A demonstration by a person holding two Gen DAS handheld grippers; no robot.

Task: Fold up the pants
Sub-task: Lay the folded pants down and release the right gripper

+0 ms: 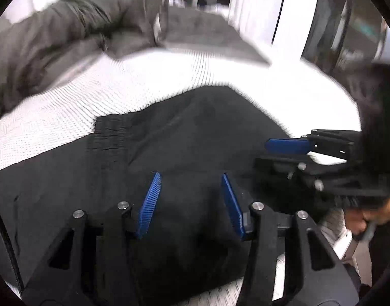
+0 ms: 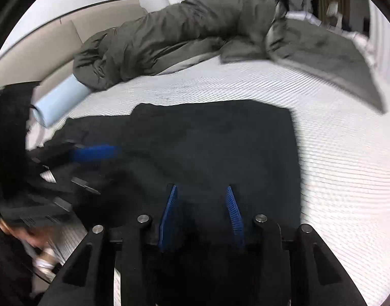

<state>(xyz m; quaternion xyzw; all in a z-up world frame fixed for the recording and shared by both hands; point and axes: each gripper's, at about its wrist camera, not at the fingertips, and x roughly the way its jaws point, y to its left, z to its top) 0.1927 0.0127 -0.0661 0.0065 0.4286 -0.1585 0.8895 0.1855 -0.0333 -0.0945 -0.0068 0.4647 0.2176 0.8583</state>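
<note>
Black pants (image 1: 169,137) lie spread on a white ribbed bed (image 1: 118,84), elastic waistband at the left in the left wrist view. In the right wrist view the pants (image 2: 220,137) form a flat dark rectangle. My left gripper (image 1: 190,178) is open and empty, just above the cloth; it also shows in the right wrist view (image 2: 93,153) at the left. My right gripper (image 2: 201,191) is open and empty over the pants' near edge; it also shows in the left wrist view (image 1: 284,145) at the right. Both views are motion-blurred.
A rumpled grey-green duvet (image 2: 182,30) lies along the far side of the bed. A pale blue roll (image 2: 60,99) rests at the far left by a beige headboard (image 2: 42,51). White ribbed bed surface (image 2: 335,165) lies right of the pants.
</note>
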